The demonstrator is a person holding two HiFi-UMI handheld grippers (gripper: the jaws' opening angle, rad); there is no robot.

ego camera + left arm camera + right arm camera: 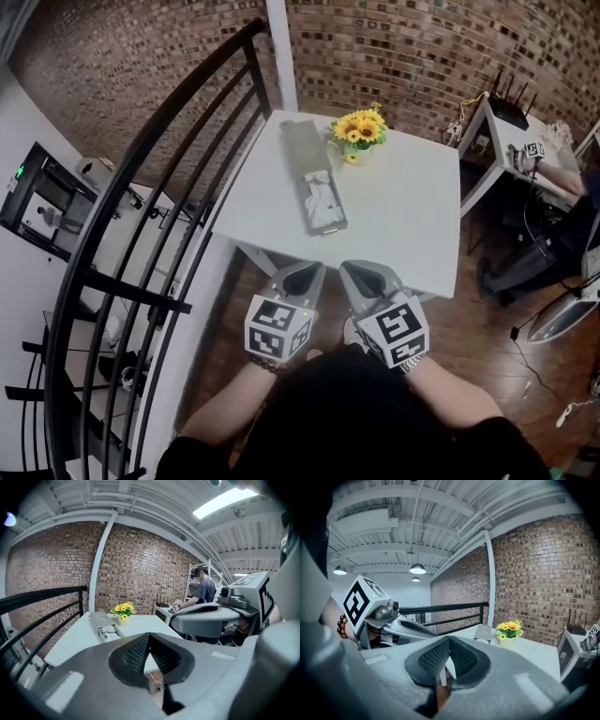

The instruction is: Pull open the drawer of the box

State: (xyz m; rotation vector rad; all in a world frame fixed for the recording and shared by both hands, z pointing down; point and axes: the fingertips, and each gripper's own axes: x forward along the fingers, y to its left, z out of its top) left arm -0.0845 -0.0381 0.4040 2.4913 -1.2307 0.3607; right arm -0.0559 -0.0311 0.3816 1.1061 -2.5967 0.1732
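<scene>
- Your left gripper (302, 274) hangs just off the table's (403, 225) near edge, jaws pressed together on nothing; your right gripper (362, 274) sits beside it, likewise closed and empty
- The box (302, 148) lies on the table's left half, well apart from both grippers; its drawer (323, 206) stands pulled out toward the near edge, something white inside
- Sunflowers (361, 128) stand at the table's far side, just right of the box
</scene>
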